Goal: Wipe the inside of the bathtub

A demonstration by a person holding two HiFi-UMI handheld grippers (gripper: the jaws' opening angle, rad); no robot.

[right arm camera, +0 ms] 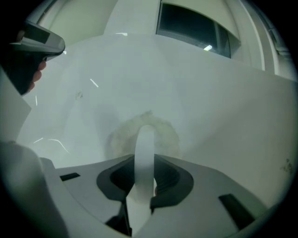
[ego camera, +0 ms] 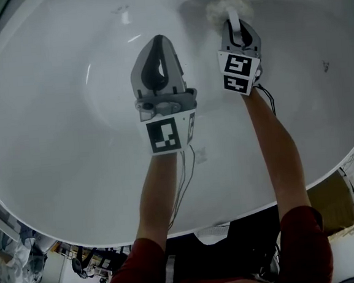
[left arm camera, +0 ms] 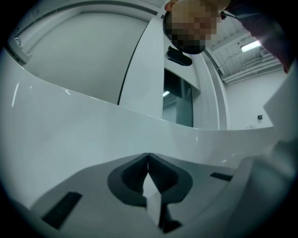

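White plastic handle (right arm camera: 144, 153) sits clamped in the right gripper (right arm camera: 143, 179), jaws tight on its two sides. Past the jaws it runs straight into a fluffy off-white scrubber head (right arm camera: 164, 135), and that head is pressed against the bathtub (right arm camera: 209, 102) wall. From where I stand the tool is dead ahead of the right gripper (ego camera: 236, 28). The scrubber head (ego camera: 223, 5) touches the far curved side of the bathtub (ego camera: 70, 116), away from the person leaning in.

Left gripper (left arm camera: 148, 162) has its jaws closed tip to tip with nothing between them. It hangs inside the tub just beside the right one, a bit nearer the person (ego camera: 157, 50). I can't tell if it touches the wall. It looks idle.

My read is that the step in hand is scrubbing a patch of the far wall. To do it well:
- Hold the head flat on the curve, not tipped on one edge.
- Push evenly down the line of the handle (ego camera: 233, 19).
- Make overlapping passes that follow the curve, from the wall down to the tub floor, so no strips get missed.
- The handle is thin, so a sideways load could twist it in the jaws. Stroke along its length, not across.
- A small dark speck (ego camera: 325, 66) sits on the wall well to the right of the head, and it probably needs a pass.
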